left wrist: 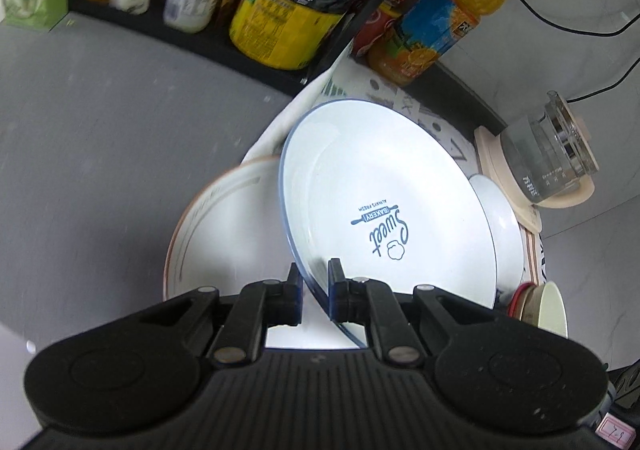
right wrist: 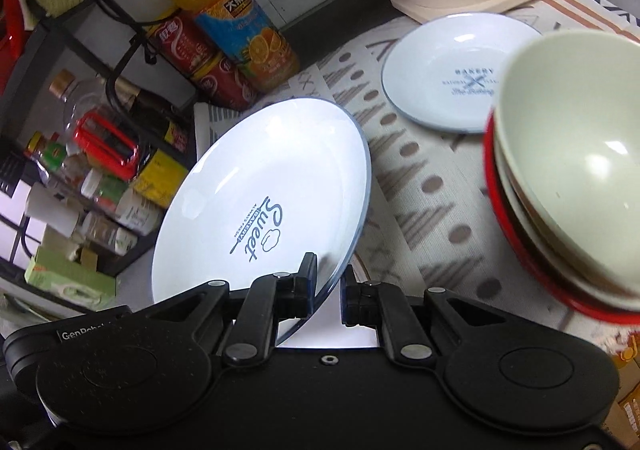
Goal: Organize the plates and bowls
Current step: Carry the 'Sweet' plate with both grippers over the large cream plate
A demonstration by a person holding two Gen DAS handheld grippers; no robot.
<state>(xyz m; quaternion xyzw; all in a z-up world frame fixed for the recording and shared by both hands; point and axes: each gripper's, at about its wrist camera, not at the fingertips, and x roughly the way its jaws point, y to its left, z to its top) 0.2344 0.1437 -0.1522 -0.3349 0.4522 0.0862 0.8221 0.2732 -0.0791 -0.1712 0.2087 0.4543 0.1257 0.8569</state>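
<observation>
Counter: grey top [left wrist: 92, 137] with a patterned cloth [right wrist: 432, 185] under the dishes; bottles crowd the upper left of my right view.
Left gripper [left wrist: 315, 292]: I have it clamped on the near rim of a white "Sweet" plate [left wrist: 384, 201], tilted, frame centre.
Right gripper [right wrist: 328, 290]: clamped on the same plate's rim, lower centre.
Other dishes: brown-rimmed plate [left wrist: 216, 234] left of it; small plate [right wrist: 436, 77] upper right; stacked bowls [right wrist: 572, 161] at right edge.

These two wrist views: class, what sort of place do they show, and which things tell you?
Probably a home kitchen counter: a rack of sauce bottles, an electric kettle on its base, and plates and stacked bowls on a patterned cloth.
</observation>
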